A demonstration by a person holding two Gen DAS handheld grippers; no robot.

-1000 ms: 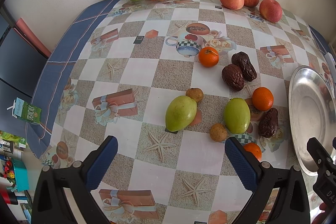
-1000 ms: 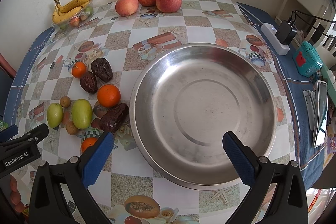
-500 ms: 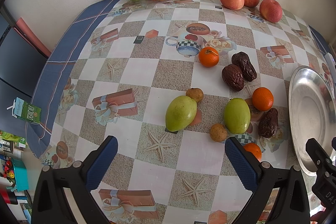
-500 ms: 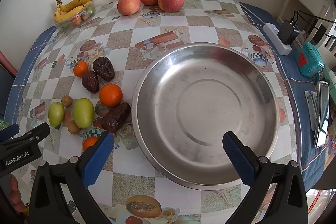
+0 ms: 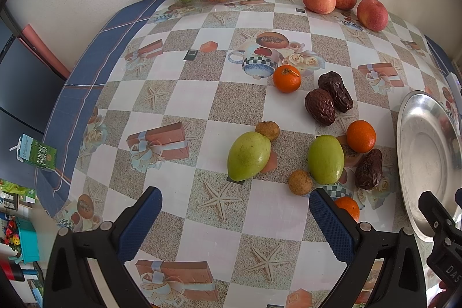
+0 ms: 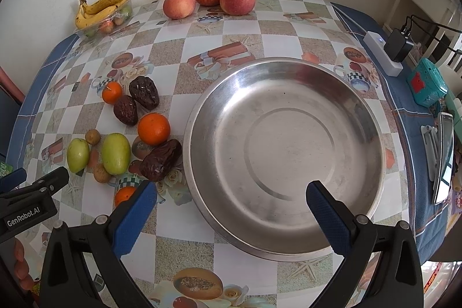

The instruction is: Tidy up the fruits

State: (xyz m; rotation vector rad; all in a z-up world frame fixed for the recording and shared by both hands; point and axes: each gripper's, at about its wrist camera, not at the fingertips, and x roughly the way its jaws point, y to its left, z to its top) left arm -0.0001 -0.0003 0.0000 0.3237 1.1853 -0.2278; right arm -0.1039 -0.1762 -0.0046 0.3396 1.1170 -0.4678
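Nothing sorted yet: metal bowl (image 6: 284, 158) sitting bare mid-frame, loose fruit (image 6: 121, 134) lying left; left gripper (image 5: 235, 221) and right gripper (image 6: 231, 214) both hovering spread, carrying nothing.

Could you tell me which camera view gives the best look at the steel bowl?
The right wrist view. There the bowl sits whole in mid-frame, its rim and bare inside both plain, with the right gripper open above its near edge. The left wrist view catches only a curved slice of it at the right border.
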